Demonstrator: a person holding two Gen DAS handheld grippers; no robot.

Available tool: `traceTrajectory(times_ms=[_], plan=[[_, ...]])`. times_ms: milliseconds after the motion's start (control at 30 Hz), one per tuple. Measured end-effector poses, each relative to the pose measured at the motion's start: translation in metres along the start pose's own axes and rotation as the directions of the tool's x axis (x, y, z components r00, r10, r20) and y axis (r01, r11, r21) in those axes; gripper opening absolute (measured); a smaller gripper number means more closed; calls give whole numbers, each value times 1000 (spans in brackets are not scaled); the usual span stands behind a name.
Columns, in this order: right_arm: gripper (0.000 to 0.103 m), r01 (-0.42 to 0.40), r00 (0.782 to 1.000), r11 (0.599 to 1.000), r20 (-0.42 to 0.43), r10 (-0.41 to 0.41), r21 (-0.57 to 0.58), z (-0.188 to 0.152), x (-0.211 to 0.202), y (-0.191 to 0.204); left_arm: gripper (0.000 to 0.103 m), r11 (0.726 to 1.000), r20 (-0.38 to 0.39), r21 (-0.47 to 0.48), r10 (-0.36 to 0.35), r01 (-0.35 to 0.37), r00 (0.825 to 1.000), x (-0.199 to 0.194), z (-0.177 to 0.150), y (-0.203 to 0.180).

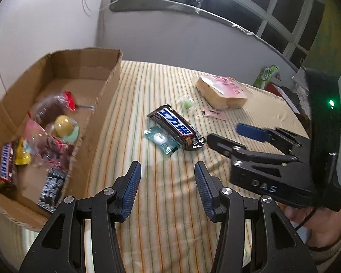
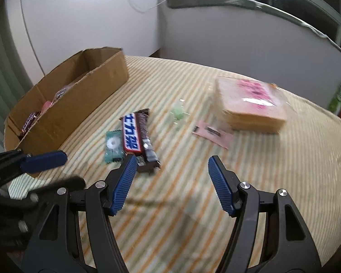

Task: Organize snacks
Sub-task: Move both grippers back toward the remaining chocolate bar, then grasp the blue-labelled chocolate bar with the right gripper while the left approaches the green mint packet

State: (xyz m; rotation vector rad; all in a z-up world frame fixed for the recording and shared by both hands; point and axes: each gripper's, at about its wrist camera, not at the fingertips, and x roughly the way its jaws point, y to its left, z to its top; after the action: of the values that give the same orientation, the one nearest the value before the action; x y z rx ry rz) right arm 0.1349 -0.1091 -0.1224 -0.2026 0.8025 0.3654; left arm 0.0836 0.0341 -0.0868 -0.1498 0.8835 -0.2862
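A brown chocolate bar with a blue label (image 1: 176,126) (image 2: 134,136) lies on the striped cloth, partly over a teal candy packet (image 1: 161,140) (image 2: 112,145). Farther back lie a green wrapped sweet (image 1: 186,103) (image 2: 178,112), a pink sachet (image 1: 213,112) (image 2: 212,134) and a wrapped cake block with pink print (image 1: 222,91) (image 2: 252,104). My left gripper (image 1: 167,168) (image 2: 72,169) hovers open and empty just short of the teal packet. My right gripper (image 2: 172,161) (image 1: 229,134) is open and empty, its left fingertip beside the bar's near end.
An open cardboard box (image 1: 109,84) (image 2: 91,104) stands at the left and holds several wrapped snacks. The striped cloth (image 1: 170,204) (image 2: 193,204) covers the surface. A green bag (image 1: 267,75) stands at the far right. A hand (image 1: 318,223) holds the right gripper.
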Motion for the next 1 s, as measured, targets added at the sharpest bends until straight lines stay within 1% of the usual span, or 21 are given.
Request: traceTrajectory(times_ms=[133,233,300,333,467,567,633,667,700,867,1000], plan=[[66,-12,1000,999,-25,11,-39,7,15,10,47,999,-9,-20,25,-25,1000,5,-3,2],[66,-43,998,998,-39,41,-55,12,23,13,48,998,-24,-66,-13,11,1000,8,-6,10],[66,-41,998,996,-47,38,-74,15,27,16,47,996,-24,-88,-2,0,1000,9,-9,13],[66,-43,998,996,-49,39,-78,16,28,18,48,995,-28,-95,-14,11,1000,9,-10,14],[66,-71,996,993,-66,65,-90,20,36,22,48,995,-26,-102,-25,22,999,9,-12,16],[66,-69,995,992,-74,61,-108,23,40,26,48,995,-29,-98,-28,25,999,8,-14,16],[60,-77,994,991,-81,68,-113,27,45,27,48,995,-27,-100,-27,24,999,8,-16,16],[48,-80,994,991,-82,71,-109,29,47,26,48,995,-28,-101,-27,24,999,7,-16,16],[42,-84,993,991,-88,75,-105,30,49,26,48,994,-27,-103,-28,26,999,6,-17,17],[41,-112,990,990,-94,104,-88,27,45,22,48,994,-30,-108,-26,23,999,5,-16,17],[41,-97,993,994,-77,93,-44,12,29,7,48,992,-29,-122,-21,17,999,8,-10,16]])
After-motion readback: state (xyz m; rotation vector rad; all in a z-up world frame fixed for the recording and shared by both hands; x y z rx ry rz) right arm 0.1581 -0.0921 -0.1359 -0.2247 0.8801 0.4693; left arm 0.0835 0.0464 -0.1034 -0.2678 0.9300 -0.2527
